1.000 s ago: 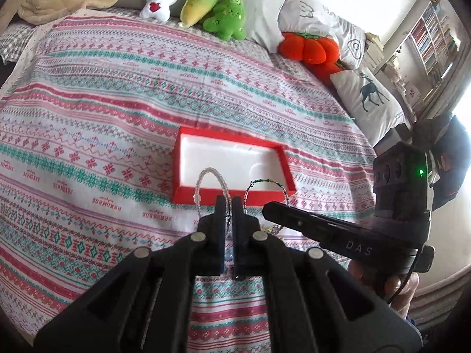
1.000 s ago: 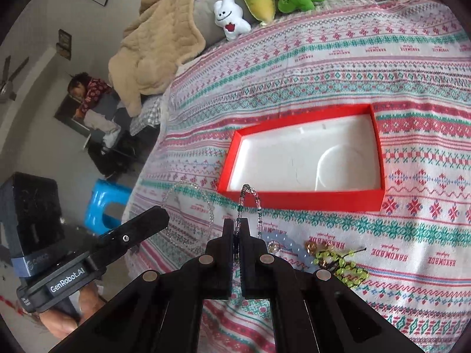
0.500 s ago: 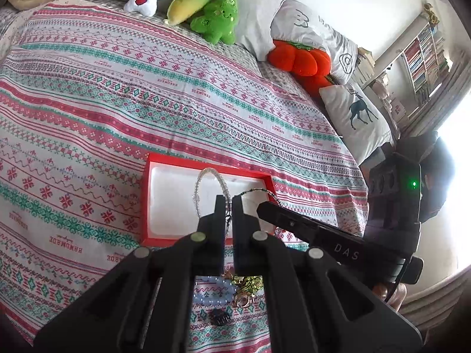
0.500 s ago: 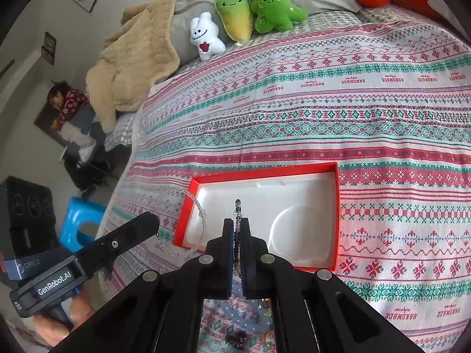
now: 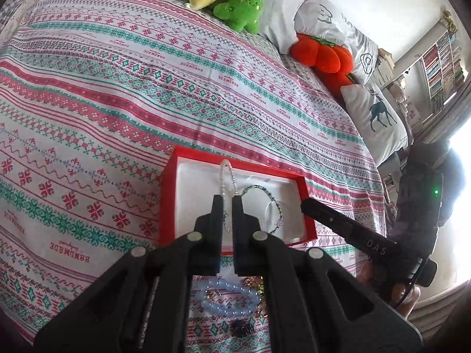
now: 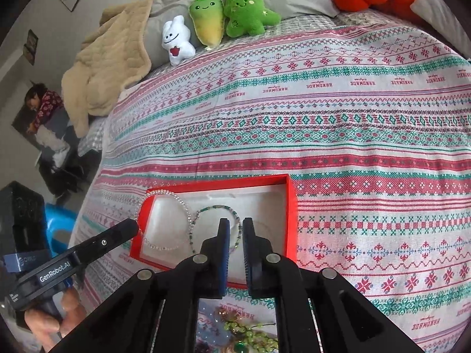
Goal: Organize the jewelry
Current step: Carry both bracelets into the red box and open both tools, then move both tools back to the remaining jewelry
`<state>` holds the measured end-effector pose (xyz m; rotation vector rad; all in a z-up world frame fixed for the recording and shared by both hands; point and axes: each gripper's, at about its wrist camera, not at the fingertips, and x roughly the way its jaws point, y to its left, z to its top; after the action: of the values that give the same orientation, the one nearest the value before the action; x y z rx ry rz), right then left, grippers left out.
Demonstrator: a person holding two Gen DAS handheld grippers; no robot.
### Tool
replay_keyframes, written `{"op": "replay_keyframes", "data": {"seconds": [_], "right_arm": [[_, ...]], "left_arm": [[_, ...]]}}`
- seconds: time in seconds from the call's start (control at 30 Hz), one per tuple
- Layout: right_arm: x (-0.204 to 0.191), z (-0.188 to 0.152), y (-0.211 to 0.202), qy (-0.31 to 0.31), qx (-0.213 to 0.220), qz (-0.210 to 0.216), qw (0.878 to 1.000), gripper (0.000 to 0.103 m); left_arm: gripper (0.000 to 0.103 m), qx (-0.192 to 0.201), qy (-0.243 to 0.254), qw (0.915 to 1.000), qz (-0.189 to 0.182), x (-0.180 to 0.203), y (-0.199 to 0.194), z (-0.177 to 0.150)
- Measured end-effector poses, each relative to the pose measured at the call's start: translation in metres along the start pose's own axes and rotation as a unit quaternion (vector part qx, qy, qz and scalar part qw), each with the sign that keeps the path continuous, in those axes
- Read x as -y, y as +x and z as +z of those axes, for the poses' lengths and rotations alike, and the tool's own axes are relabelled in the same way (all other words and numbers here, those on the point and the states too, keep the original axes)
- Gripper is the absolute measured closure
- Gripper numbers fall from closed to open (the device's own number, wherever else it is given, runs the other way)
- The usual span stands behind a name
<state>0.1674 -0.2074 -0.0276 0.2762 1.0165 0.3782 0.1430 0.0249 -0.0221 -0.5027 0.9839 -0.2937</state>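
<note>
A red box (image 5: 167, 200) (image 6: 291, 206) with a white lining lies on the patterned bedspread. My left gripper (image 5: 227, 203) (image 6: 129, 229) is shut on a clear bead bracelet (image 5: 225, 173) (image 6: 164, 194), which hangs over the box's left part. My right gripper (image 6: 235, 226) (image 5: 306, 204) is over the box and its jaws are opening. A dark green bead bracelet (image 6: 217, 207) (image 5: 265, 194) rests on the lining. One side of it runs through the gap between the pads, which are not pressing on it.
Loose jewelry lies on the bedspread just in front of the box: a blue bead bracelet (image 5: 229, 294), a black clip (image 5: 241, 328) and green and gold pieces (image 6: 250, 332). Plush toys (image 6: 217, 20) and pillows (image 5: 371, 114) line the far edge. A beige blanket (image 6: 109, 67) lies at the far left.
Both grippers have moved forward from the jewelry pile to over the red box. The right jaws have parted and the green bracelet now lies in the box. The left still grips the clear bracelet.
</note>
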Motion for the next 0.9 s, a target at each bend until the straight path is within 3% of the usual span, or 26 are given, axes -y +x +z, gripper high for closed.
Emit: {"op": "replay_keyframes", "data": {"seconds": [0.13,0.23,0.3,0.4,0.57,0.73,0.9], "right_arm": [[-0.003,-0.002,-0.009,-0.003,0.01,-0.004,1.0,0.084],[-0.005,-0.005,-0.019,-0.011,0.018,-0.015,1.0,0.074],[-0.006,-0.007,-0.027,-0.014,0.026,-0.02,0.999,0.058],[-0.005,-0.015,-0.04,-0.008,0.037,-0.019,0.999,0.048],[-0.004,-0.032,-0.053,-0.01,0.032,-0.023,0.999,0.036],[0.001,-0.044,-0.05,-0.006,0.007,-0.038,0.999,0.033],[0.002,-0.049,-0.058,-0.01,0.014,-0.051,0.999,0.029]], "left_arm": [[0.095,-0.004,0.0,0.9997,0.024,-0.004,-0.002,-0.001],[0.087,-0.002,0.001,0.9996,0.028,-0.006,-0.006,-0.002],[0.083,-0.004,-0.001,0.9996,0.029,-0.005,-0.009,-0.003],[0.067,-0.007,0.006,0.9992,0.038,-0.001,-0.013,-0.008],[0.051,-0.002,0.041,0.9957,0.083,0.012,-0.02,-0.017],[0.049,-0.021,0.04,0.9952,0.087,0.01,-0.022,-0.028],[0.048,-0.042,0.034,0.9944,0.09,0.007,-0.023,-0.042]]}}
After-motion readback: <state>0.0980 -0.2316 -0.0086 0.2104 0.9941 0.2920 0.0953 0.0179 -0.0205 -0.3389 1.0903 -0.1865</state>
